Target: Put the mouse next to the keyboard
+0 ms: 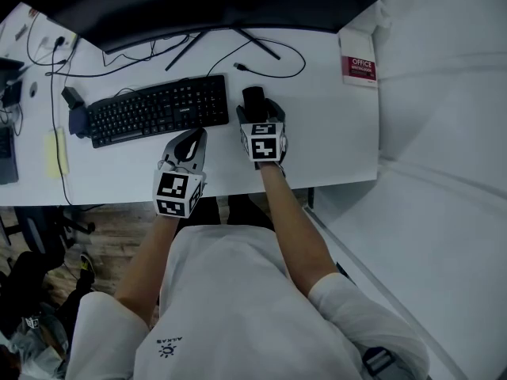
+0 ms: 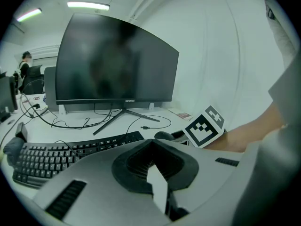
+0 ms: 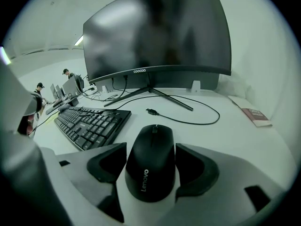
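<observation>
A black mouse (image 1: pixel 253 99) lies on the white desk (image 1: pixel 333 133), just right of the black keyboard (image 1: pixel 158 109). My right gripper (image 1: pixel 255 111) straddles it, and in the right gripper view the mouse (image 3: pixel 150 161) fills the gap, both dark pads (image 3: pixel 107 167) pressing its sides; the right gripper (image 3: pixel 150 171) is shut on it. The keyboard (image 3: pixel 91 124) is close on the left. My left gripper (image 1: pixel 192 138) hovers near the desk's front edge below the keyboard, shut and holding nothing (image 2: pixel 153 161). From there I see the keyboard (image 2: pixel 70 152) and the mouse (image 2: pixel 163 135).
A dark monitor (image 3: pixel 155 32) on a V-shaped stand (image 1: pixel 222 38) sits behind the keyboard. A loose cable with a USB plug (image 1: pixel 240 67) lies beyond the mouse. A booklet (image 1: pixel 358 66) rests at the desk's right end, a yellow note (image 1: pixel 55 153) at the left.
</observation>
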Demonstrator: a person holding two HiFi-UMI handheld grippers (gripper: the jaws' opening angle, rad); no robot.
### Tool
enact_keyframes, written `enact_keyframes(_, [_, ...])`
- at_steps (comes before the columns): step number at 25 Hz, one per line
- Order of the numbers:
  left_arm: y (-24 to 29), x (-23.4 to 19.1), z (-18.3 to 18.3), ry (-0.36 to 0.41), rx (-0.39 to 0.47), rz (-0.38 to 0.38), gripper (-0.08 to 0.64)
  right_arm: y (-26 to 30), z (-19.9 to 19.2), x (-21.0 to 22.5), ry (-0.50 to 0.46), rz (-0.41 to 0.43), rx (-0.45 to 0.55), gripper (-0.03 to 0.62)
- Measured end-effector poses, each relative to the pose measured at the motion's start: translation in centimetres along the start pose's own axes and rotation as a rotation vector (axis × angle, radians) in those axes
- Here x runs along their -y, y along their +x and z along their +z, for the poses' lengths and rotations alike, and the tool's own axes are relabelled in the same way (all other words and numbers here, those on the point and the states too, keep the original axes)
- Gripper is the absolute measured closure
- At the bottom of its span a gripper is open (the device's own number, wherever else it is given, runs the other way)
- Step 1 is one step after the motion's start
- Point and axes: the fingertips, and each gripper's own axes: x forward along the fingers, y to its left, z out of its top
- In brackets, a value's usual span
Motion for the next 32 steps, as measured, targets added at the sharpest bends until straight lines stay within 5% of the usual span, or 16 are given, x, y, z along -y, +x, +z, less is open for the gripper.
enact_keyframes(14, [-1.3,2.0,1.6,0.017,0.047,0.030,0.548,-7.6,1.5,-0.6,-0.022,0.122,0.137,0.263])
enact_keyframes(22, [-3.1,4.1,3.2,0.013,0.111,0.075,0.548,-14.4,1.9,-1.3,-0.066,0.240,0.245,0.553])
enact_keyframes(32, [-6.9,5.5,4.8,0.028,0.195,0.071,0.548,-21.6,3.0,-1.4,0.002,0.306,0.370,0.574])
